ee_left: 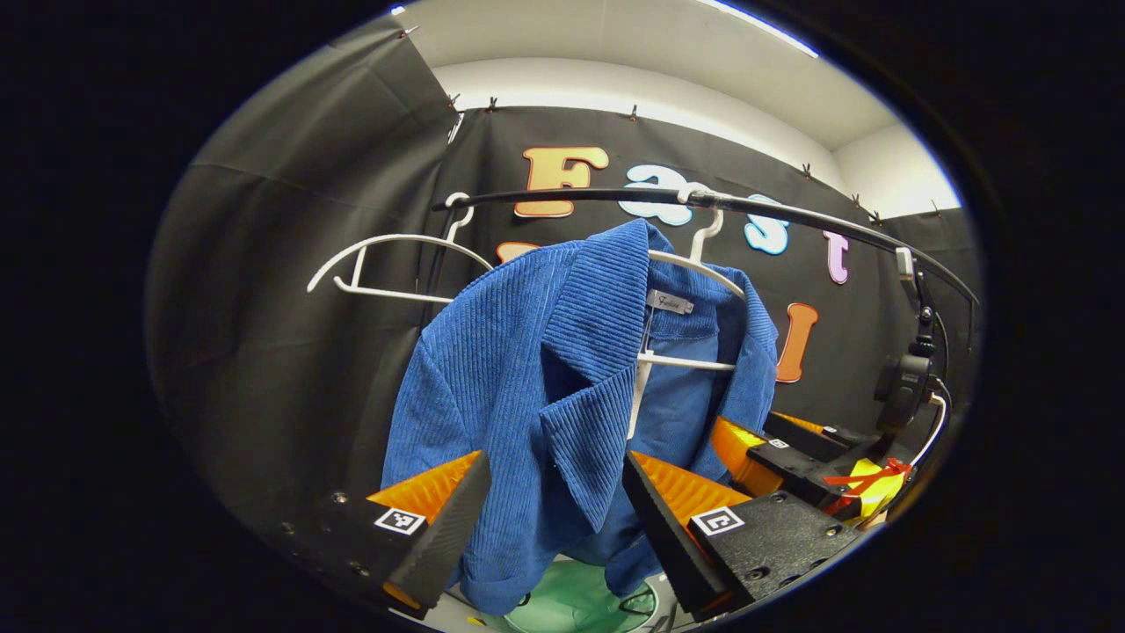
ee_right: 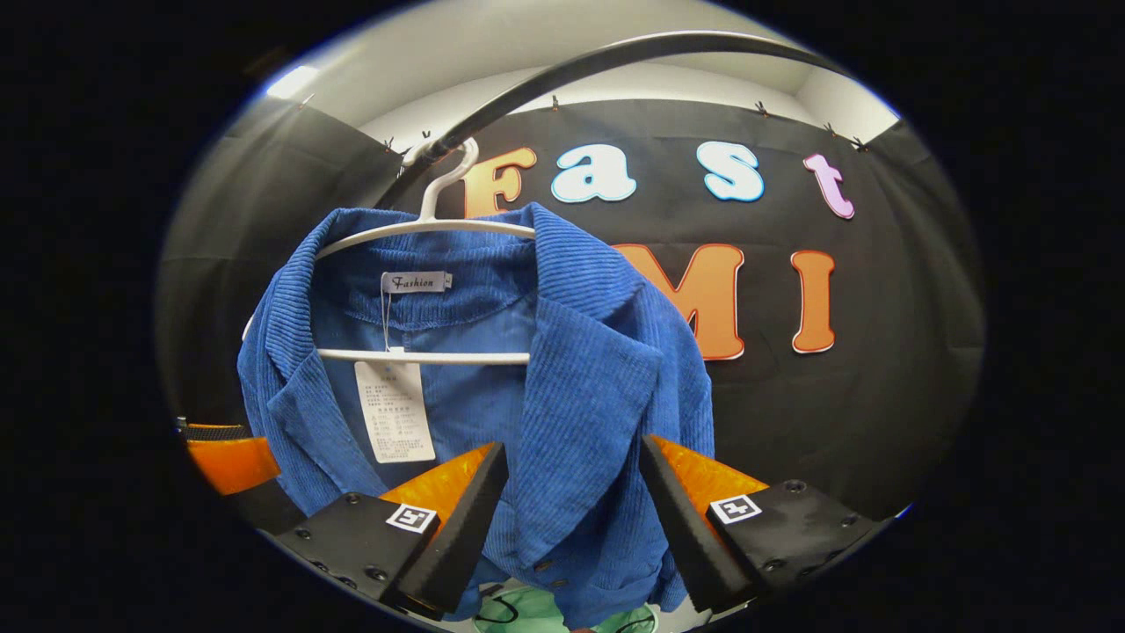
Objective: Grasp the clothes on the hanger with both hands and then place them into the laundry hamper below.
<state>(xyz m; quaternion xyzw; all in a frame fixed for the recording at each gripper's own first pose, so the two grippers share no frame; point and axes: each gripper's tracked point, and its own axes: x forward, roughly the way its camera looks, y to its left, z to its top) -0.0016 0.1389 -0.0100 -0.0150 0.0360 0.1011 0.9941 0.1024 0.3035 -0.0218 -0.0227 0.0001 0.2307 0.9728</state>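
The blue corduroy jacket [ee_left: 545,369] hangs open-fronted on a white hanger [ee_right: 422,356], which hooks over the black rail [ee_left: 615,195] against the booth's dark cloth; a paper tag [ee_right: 394,411] dangles inside it. Below its hem a patch of green shows, which I take to be the laundry hamper [ee_left: 571,602]. The left gripper [ee_left: 554,514] stands spread wide, one lapel edge hanging between its fingers with neither pad pressing on it. The right gripper [ee_right: 571,514] is likewise spread, straddling the other front panel without pinching it. A second, bare hanger [ee_left: 387,264] sits farther along the rail. My worry is the collar: it wraps the hanger's shoulders, so if both grips close low on the lapels and pull straight down, the hanger could tip or come off the rail with the jacket. A thin pinch on the ribbed cloth could also slip, letting one side drop outside the hamper.
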